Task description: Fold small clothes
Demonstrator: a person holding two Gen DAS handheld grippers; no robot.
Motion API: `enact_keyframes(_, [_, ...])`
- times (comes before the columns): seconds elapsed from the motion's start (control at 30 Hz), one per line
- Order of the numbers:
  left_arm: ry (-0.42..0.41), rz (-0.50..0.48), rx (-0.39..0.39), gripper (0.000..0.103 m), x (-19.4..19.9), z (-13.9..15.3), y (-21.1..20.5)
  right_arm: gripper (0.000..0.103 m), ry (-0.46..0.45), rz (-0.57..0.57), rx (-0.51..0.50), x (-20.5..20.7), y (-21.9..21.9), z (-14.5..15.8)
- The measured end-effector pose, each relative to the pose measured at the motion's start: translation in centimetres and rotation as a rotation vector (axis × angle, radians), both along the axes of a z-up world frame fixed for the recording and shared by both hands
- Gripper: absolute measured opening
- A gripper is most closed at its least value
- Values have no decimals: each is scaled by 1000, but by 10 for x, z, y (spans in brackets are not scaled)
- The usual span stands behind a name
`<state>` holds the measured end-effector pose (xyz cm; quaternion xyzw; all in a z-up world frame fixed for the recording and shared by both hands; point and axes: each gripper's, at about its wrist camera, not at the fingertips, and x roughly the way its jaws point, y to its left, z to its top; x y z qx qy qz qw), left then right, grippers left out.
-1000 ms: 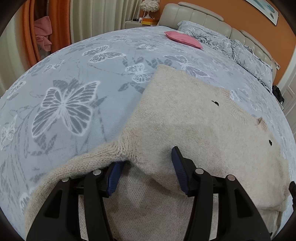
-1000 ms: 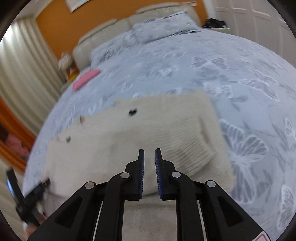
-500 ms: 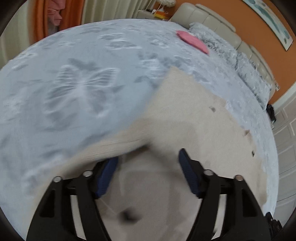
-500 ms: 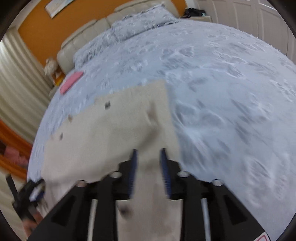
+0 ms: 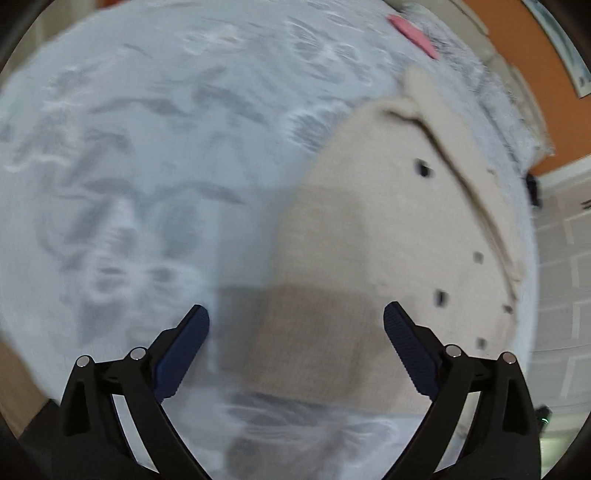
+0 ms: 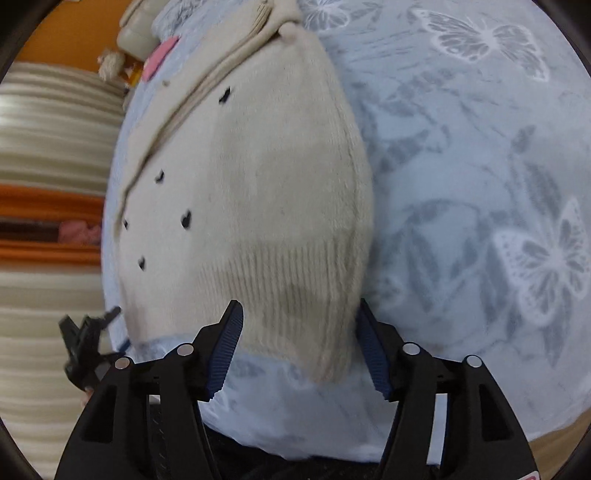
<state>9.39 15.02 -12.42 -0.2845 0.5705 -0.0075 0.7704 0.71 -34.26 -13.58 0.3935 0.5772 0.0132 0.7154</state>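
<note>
Each black tool (image 5: 296, 321) (image 6: 298, 317) carries ribbed blue pads and silver screws.

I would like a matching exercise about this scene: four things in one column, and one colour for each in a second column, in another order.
Things:
1. sweater
2. bedspread
3. small flat item near the pillows
4. pads of the right gripper

Colours:
A. pink
B. dark blue
C. beige with small black dots
D. light blue-grey with butterflies

Pairs: 1-C, 2-D, 3-A, 4-B
</note>
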Motion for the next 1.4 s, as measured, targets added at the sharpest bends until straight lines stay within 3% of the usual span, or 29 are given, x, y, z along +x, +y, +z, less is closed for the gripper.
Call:
enact_keyframes(0.03, [15, 16, -37, 79, 2, -5, -4, 55, 6, -18, 26, 1, 0, -4])
enact_keyframes(0.07, [32, 33, -16, 71, 2, -5, -7, 41, 10, -31, 56, 2, 2, -9])
enact_keyframes(0.1, [36, 36, 24, 47, 3, -2, -12, 10, 8, -33, 68, 4, 3, -11])
enact_keyframes(0.13, [38, 12, 22, 25, 4, -1, -17, 10, 13, -47, 68, 4, 4, -11])
enact_keyframes(0.17, [62, 1, -1, 10, 6, -1, -19, 9, 3, -59, 51, 1, 6, -6])
enact_keyframes(0.23, [80, 55, -99, 9, -4, 6, -14, 8, -60, -78, 29, -7, 5, 16])
enact_keyframes(0.3, [50, 66, -135, 8, -16, 22, -9, 8, -114, -90, 17, -19, 4, 37])
enact_keyframes(0.57, [-58, -16, -181, 6, -91, 84, -4, 6, -211, -115, -15, -94, -4, 85])
enact_keyframes(0.83, [-35, -44, -235, 6, -180, 96, 17, 6, -197, -65, -7, -183, 11, 99])
enact_keyframes(0.97, [-70, -62, -244, 6, -210, 121, 19, 7, -233, -53, 5, -210, 12, 124])
enact_keyframes(1.1, [-215, -104, -223, 7, -183, 177, 12, 7, -347, -58, -18, -196, 6, 169])
enact_keyframes(1.23, [-377, -126, -163, 7, -104, 218, -8, 7, -490, -121, -59, -121, -25, 200])
enact_keyframes(1.33, [-417, -101, -108, 7, -44, 218, -26, 7, -515, -176, -70, -62, -45, 190])
enact_keyframes(1.4, [-407, -76, -70, 7, 9, 201, -45, 7, -499, -223, -49, -15, -59, 168])
